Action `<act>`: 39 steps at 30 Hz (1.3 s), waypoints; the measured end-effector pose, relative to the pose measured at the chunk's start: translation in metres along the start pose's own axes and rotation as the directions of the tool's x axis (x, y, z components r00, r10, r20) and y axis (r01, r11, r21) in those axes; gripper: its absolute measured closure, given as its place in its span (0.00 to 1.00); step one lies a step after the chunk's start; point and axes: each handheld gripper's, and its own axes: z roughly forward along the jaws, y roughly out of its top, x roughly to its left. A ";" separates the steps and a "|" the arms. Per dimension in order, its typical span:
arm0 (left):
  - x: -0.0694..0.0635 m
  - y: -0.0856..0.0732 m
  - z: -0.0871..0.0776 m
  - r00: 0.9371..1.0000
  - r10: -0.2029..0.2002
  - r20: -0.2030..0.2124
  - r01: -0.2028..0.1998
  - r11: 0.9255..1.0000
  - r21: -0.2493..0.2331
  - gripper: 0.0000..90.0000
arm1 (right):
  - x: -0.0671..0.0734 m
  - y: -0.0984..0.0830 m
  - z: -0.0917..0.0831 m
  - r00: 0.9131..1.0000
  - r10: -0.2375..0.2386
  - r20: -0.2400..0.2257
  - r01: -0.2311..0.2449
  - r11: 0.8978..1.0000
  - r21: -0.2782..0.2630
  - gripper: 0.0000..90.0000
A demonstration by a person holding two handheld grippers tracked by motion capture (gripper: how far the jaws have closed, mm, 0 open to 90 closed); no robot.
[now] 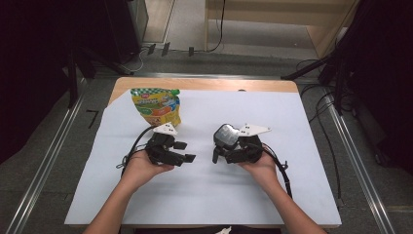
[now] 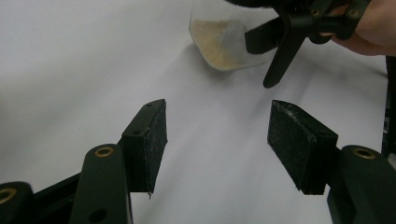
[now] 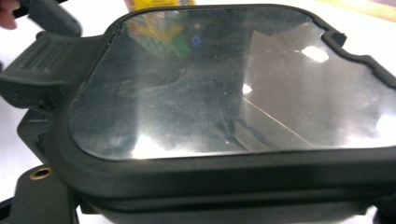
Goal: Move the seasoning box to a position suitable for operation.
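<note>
From where I stand, the person has 2 grippers over a table covered with a white sheet. The right gripper carries a clear container with a dark-framed lid, and some pale powder lies in its bottom, as the left gripper view shows. In the right gripper view the lid is very close to the camera and hides the jaws, so I cannot see the pads directly. In the left gripper view, 1 dark jaw of the right gripper runs down beside the container, which is lifted and tilted, so I judge that it is pinched in that gripper.

The left gripper has its jaws spread, with nothing between them, only the white sheet below. The container lies straight ahead of these open jaws and a little up in that view, near but still apart. In the high view the 2 grippers face each other, left gripper towards the right one, with a gap between.

A colourful snack pouch stands behind the left hand, nearer to it than to the right hand.

I think the next move depends on this gap: the open jaws must meet the container or its lid in line.
</note>
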 end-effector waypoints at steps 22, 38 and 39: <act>0.000 -0.006 -0.006 1.000 -0.005 -0.013 0.005 1.000 -0.005 0.44 | 0.040 0.002 0.035 0.989 -0.127 -0.076 0.131 0.990 0.051 0.18; -0.002 -0.005 -0.005 1.000 0.004 -0.012 -0.004 1.000 -0.003 0.43 | 0.043 -0.006 0.031 0.985 -0.159 -0.067 0.163 0.984 0.064 0.17; -0.002 -0.006 -0.005 1.000 0.003 -0.009 -0.003 1.000 -0.007 0.43 | 0.042 -0.007 0.031 0.986 -0.149 -0.072 0.154 0.986 0.068 0.17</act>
